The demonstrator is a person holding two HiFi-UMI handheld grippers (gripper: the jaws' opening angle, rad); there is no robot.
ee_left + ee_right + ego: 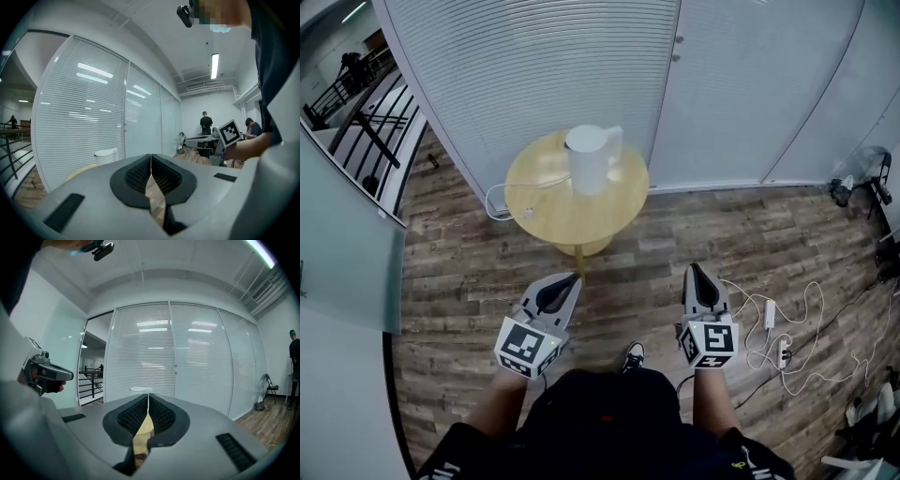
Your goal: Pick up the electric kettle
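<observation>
At the table's (546, 214) far edge, take the likely stiff, slick kettle (592, 161) by its handle (615, 139); your left gripper (572, 278) and right gripper (694, 270) are pressed together, empty.

Wood-plank floor (459, 309) fills the head view. A round yellow table (546, 214) stands at 12 o'clock, before glass partitions with slatted blinds (534, 66). A black railing (356, 103) runs at 10 o'clock, and white cables (787, 328) sprawl at 4 o'clock. In the left gripper view a ceiling strip light (214, 65) glows.

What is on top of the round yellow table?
A white electric kettle and a thin white cable are on the table. The kettle hides the spot beneath it.
</observation>
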